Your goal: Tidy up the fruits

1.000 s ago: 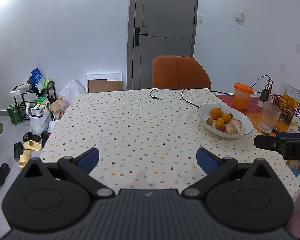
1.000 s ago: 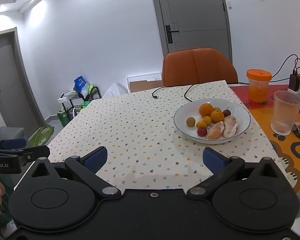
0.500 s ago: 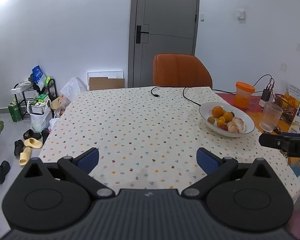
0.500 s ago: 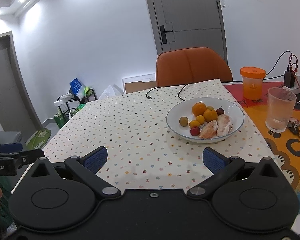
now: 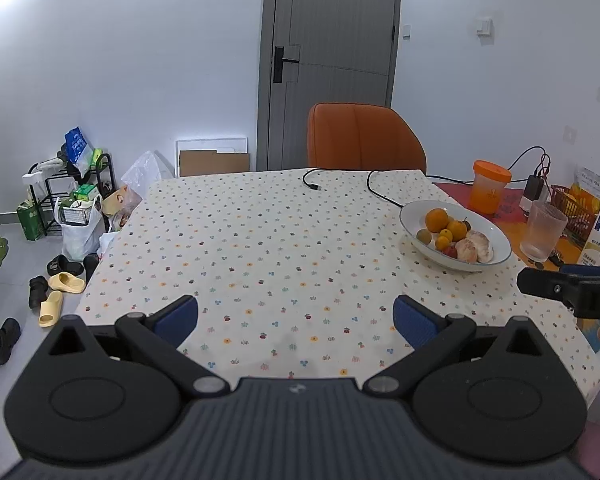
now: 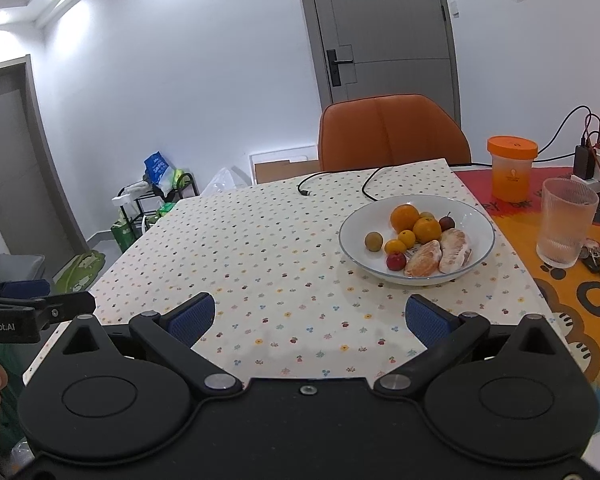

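From the left wrist view, the left gripper (image 5: 296,320) hangs spread and empty, the fruit bowl (image 5: 496,258) ahead to its right. From the right wrist view, the right gripper (image 6: 310,316) gapes too, the bowl just ahead-right; a careless reach could topple the glass (image 6: 566,224) beside it.

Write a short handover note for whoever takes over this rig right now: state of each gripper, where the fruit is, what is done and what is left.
Left gripper: open, empty, held above the near edge of the table.
Right gripper: open, empty, also above the near edge, with the bowl ahead to its right.
Fruit: all in the bowl, mixed: oranges, small yellow ones, a red one, a brownish one, peeled citrus pieces.
Done: nothing visibly sorted; no fruit lies on the cloth.
Left: all the sorting. The glass stands close to the bowl's right, so reach with care.
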